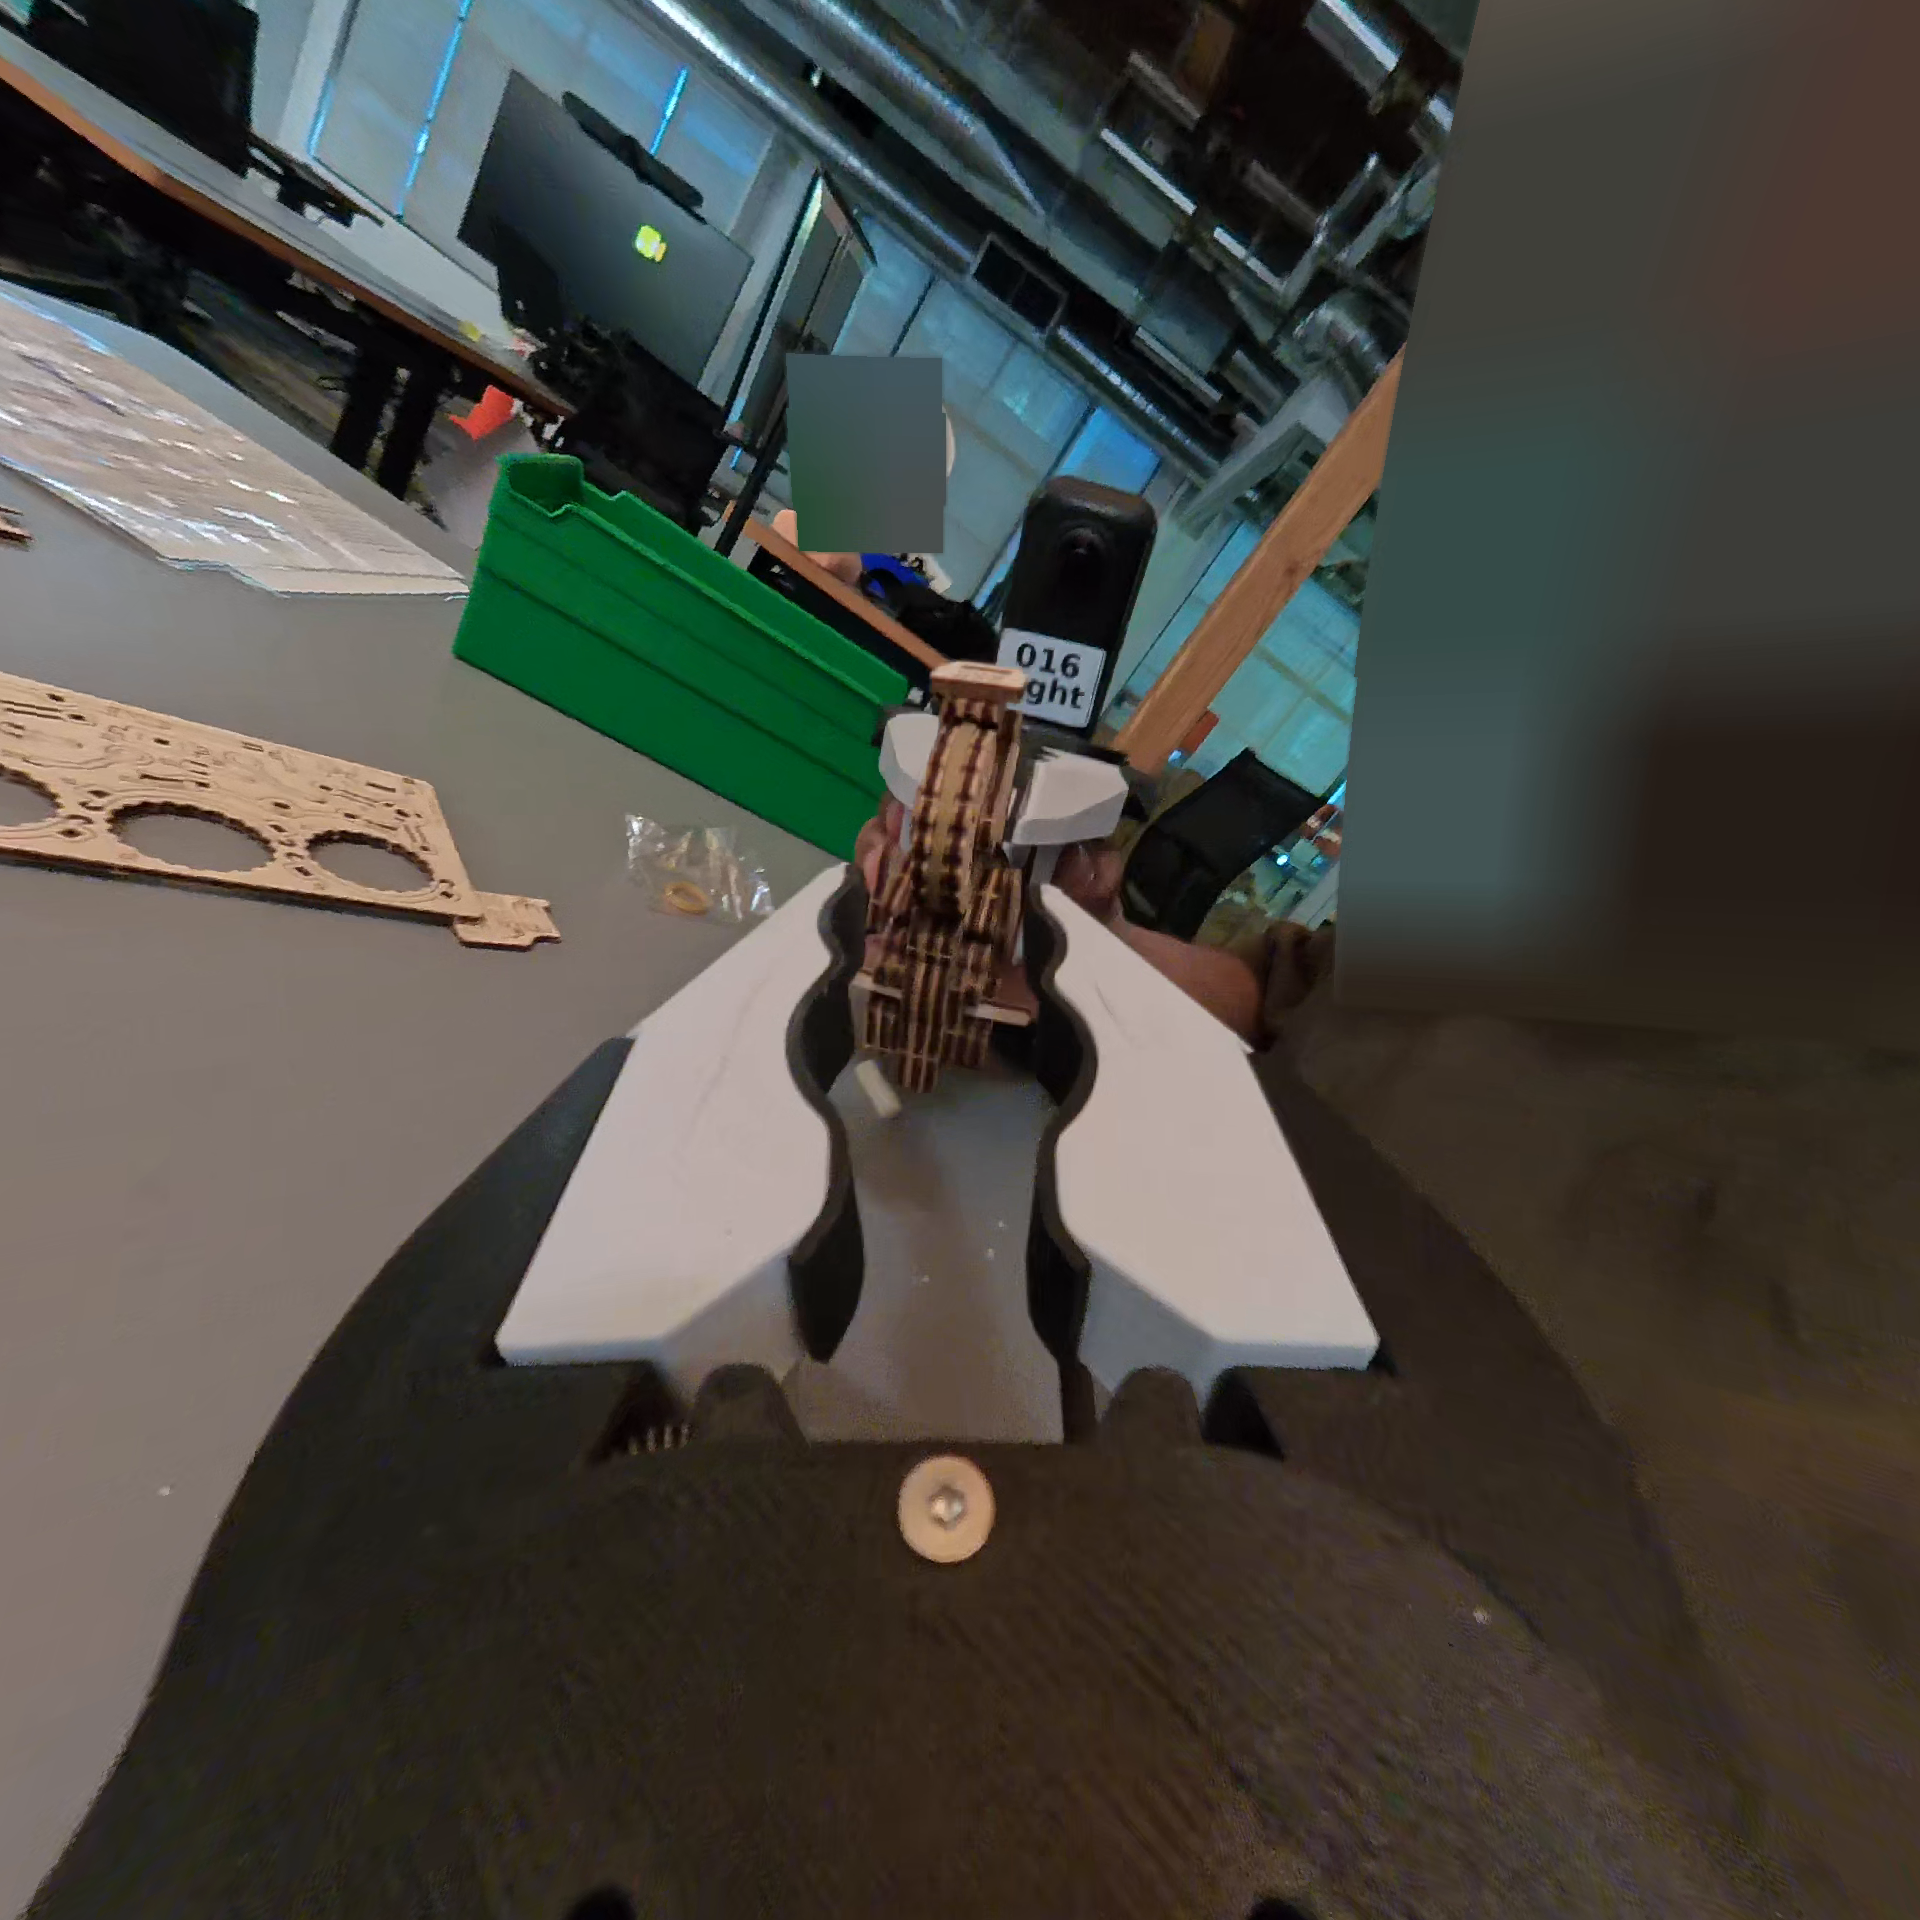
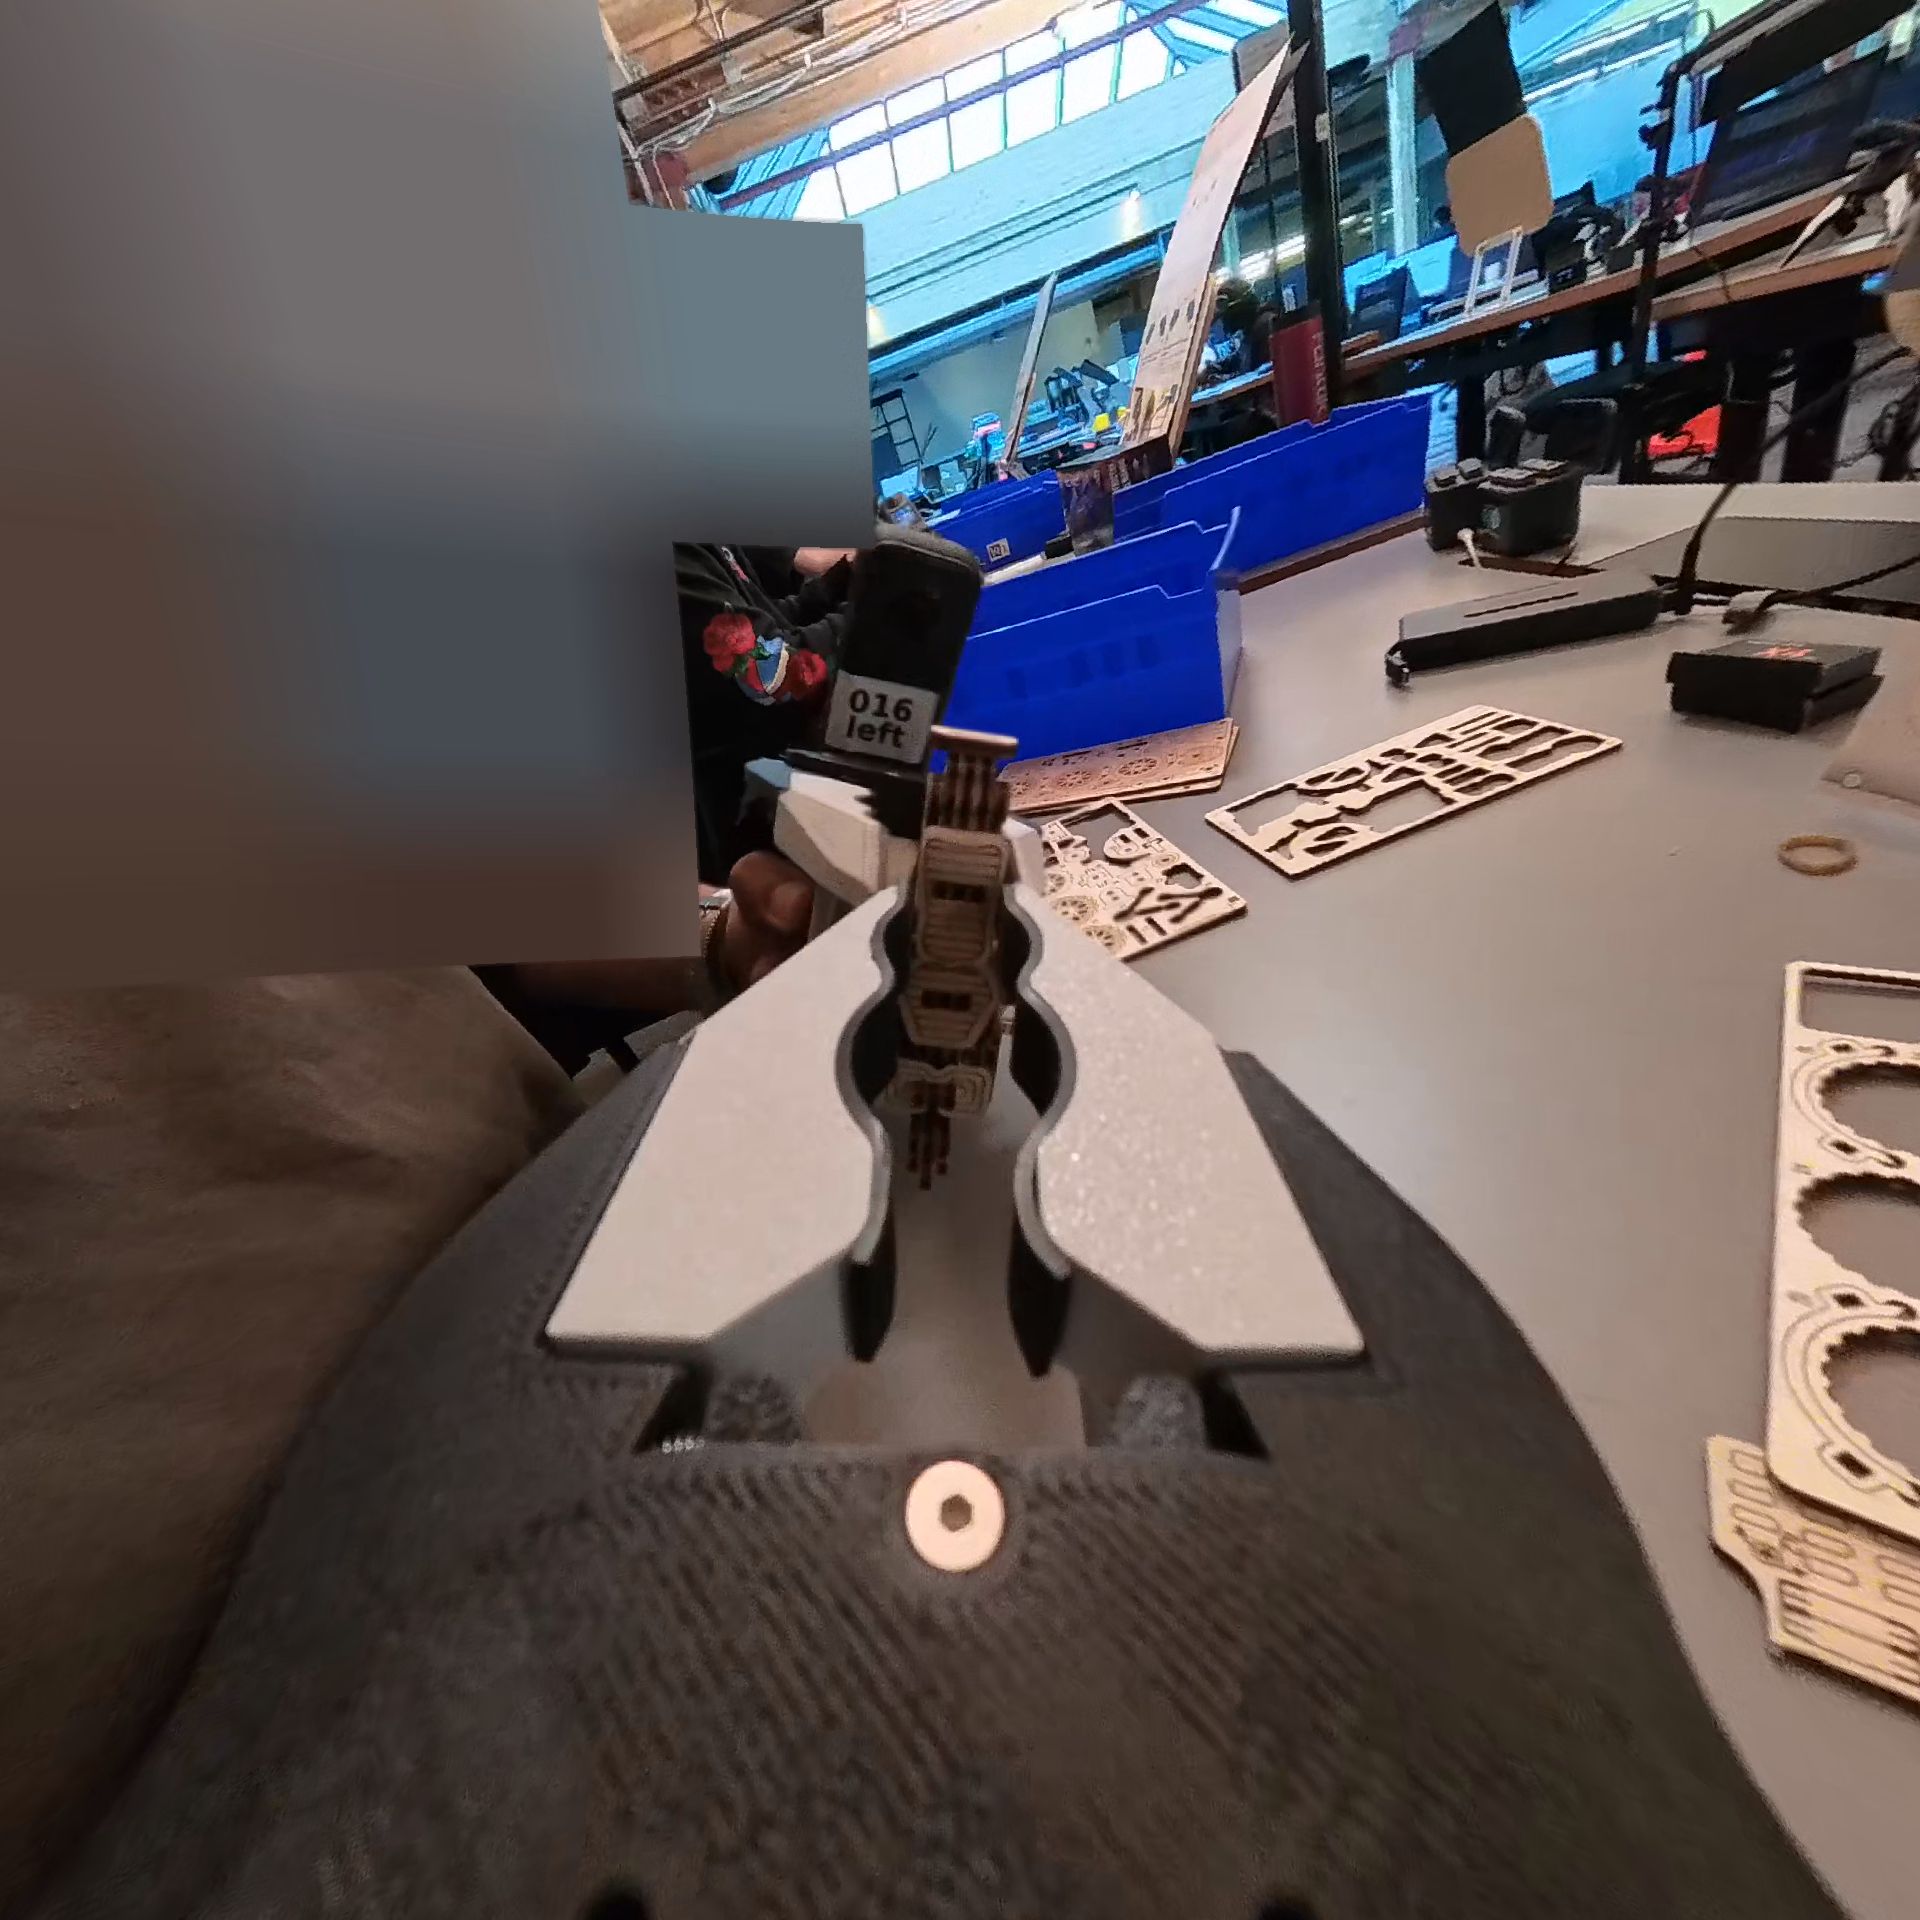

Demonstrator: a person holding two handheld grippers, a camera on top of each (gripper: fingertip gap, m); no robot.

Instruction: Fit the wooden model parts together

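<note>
I held the layered, laser-cut brown plywood model assembly (image 1: 940, 935) between both of my tools, lifted clear above the grey tabletop (image 1: 260, 1091): my left gripper (image 1: 940, 961) was clenched on its lower stacked part, and my right gripper (image 2: 951, 997) was clenched on the same piece from the opposite side, the two sets of white fingers nearly nose to nose. The worst risk, as I judged it, was squeezing or twisting unevenly; the thin slotted layers looked brittle, and if my two grips turned against each other a tab could snap or the stack could shear apart. A loose hold would be no better, since the narrow piece sat only in the front scallops of my pads and could pivot out and drop. A small pale peg (image 1: 878, 1091) stuck out just behind the model, between my left jaws, and I could not tell whether it was seated. Room was tight ahead, where each tool faced the other, so any push forward would have met plastic. To my left jaws' left lay a punched-out flat plywood sheet with round holes (image 1: 239, 821), a clear plastic bag (image 1: 696, 873) and a green plastic bin (image 1: 665, 644), all well apart; to my right jaws' right lay more cut-out sheets (image 2: 1413, 779), a rubber band (image 2: 1816, 854) and blue bins (image 2: 1091, 644).
</note>
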